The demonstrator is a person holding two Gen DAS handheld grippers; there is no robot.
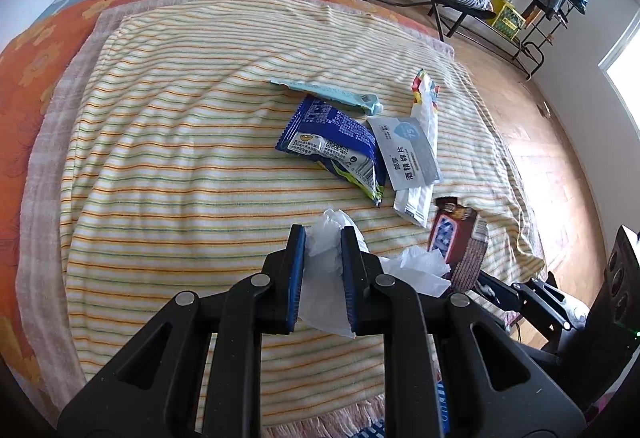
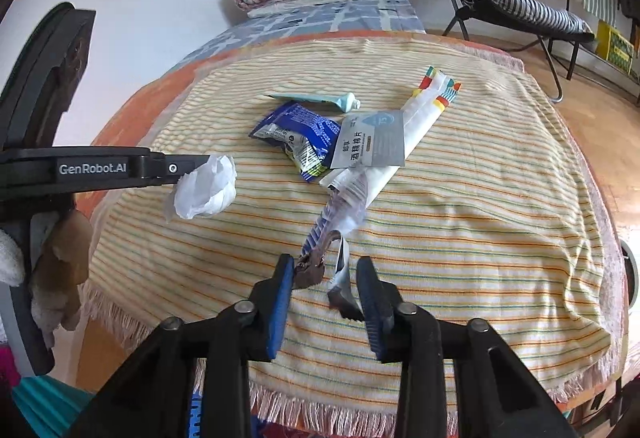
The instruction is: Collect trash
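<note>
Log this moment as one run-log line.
left hand-held gripper: shut on tissue | right hand-held gripper: shut on chocolate bar wrapper | remaining on striped blanket: blue snack packet, tube

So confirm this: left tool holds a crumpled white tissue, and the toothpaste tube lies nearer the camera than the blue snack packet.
Wrong on the tube. The left tool does hold the tissue, but the toothpaste tube lies beyond the blue snack packet, as the left wrist view shows.
</note>
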